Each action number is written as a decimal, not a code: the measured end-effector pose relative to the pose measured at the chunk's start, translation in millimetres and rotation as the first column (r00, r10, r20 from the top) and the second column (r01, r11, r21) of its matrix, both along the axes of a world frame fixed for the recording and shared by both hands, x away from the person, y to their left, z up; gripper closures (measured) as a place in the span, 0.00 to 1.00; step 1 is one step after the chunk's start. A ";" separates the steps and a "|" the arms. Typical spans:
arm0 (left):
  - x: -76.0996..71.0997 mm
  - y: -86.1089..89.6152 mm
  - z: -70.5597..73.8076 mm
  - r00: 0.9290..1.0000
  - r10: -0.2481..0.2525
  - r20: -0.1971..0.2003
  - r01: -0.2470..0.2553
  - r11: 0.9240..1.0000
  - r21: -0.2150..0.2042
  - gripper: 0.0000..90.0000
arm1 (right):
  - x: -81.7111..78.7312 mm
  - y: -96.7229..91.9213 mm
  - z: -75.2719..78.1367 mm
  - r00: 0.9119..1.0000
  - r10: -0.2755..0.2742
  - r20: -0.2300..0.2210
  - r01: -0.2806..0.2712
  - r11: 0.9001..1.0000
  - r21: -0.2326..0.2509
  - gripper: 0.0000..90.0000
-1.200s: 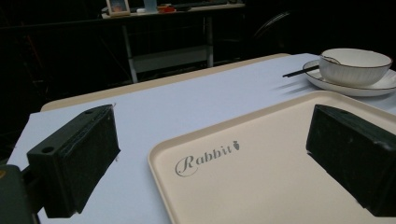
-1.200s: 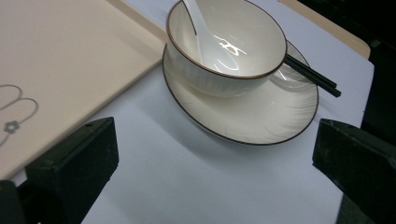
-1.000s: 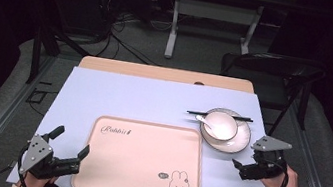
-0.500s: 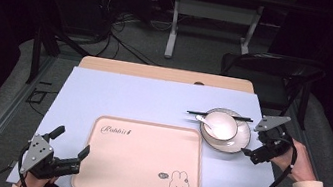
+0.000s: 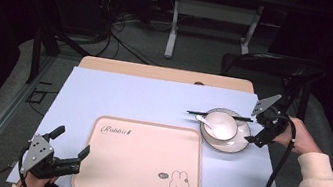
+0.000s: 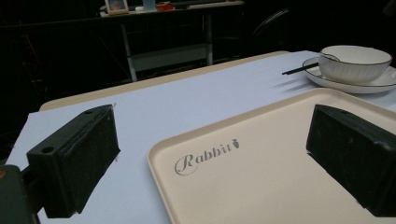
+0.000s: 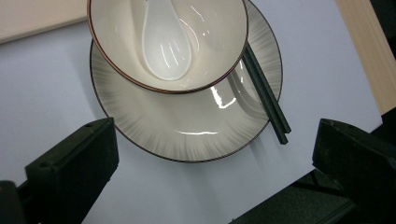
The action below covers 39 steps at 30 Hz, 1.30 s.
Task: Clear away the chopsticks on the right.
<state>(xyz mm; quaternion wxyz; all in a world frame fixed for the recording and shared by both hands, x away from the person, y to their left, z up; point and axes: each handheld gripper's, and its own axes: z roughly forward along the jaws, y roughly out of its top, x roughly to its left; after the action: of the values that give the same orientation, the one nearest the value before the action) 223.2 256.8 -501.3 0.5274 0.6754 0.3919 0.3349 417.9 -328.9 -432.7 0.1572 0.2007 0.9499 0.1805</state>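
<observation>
A pink tray [image 5: 143, 165] printed with "Rabbit" and a small rabbit lies at the table's front centre. Right of it a white bowl [image 5: 222, 125] holding a white spoon [image 5: 206, 123] stands on a plate [image 5: 235, 144], with black chopsticks [image 5: 197, 112] laid across the plate's far rim. My right gripper [image 5: 258, 132] hovers open just right of the plate; in its own view the plate [image 7: 187, 126], bowl [image 7: 210, 42] and chopsticks [image 7: 266, 100] lie ahead of its spread jaws. My left gripper [image 5: 73, 140] stands open at the tray's front left corner, one jaw over the tray [image 6: 261, 163].
A pale blue mat [image 5: 153, 99] covers the table, whose wooden far edge [image 5: 167, 74] shows beyond it. A dark chair [image 5: 280, 66] stands past the right corner. A table frame [image 5: 211, 24] and cables lie on the floor behind.
My right gripper has moved forward from near the table's front right up to the right rim of the plate. The left gripper has stayed put.
</observation>
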 end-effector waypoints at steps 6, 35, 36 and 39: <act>0.3 -0.2 0.1 1.000 0.000 -0.003 0.000 1.000 0.004 0.02 | 2.3 -0.2 -0.5 1.000 -0.003 -0.002 0.003 1.000 -0.003 0.00; 0.5 -0.3 0.0 1.000 -0.002 -0.004 0.002 1.000 0.005 0.02 | 76.9 31.3 -47.9 0.993 0.104 -0.057 -0.117 0.935 -0.336 0.73; 0.5 -0.3 0.0 1.000 -0.002 -0.004 0.002 1.000 0.005 0.02 | 76.9 31.3 -47.9 0.993 0.104 -0.057 -0.117 0.935 -0.336 0.73; 0.5 -0.3 0.0 1.000 -0.002 -0.004 0.002 1.000 0.005 0.02 | 79.2 31.7 -50.2 0.990 0.129 -0.061 -0.142 0.934 -0.328 0.74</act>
<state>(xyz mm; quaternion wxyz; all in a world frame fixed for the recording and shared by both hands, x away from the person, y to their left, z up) 223.6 256.5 -501.3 0.5252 0.6777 0.3914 0.3343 497.1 -297.3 -482.9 0.1576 0.1090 0.9812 0.0248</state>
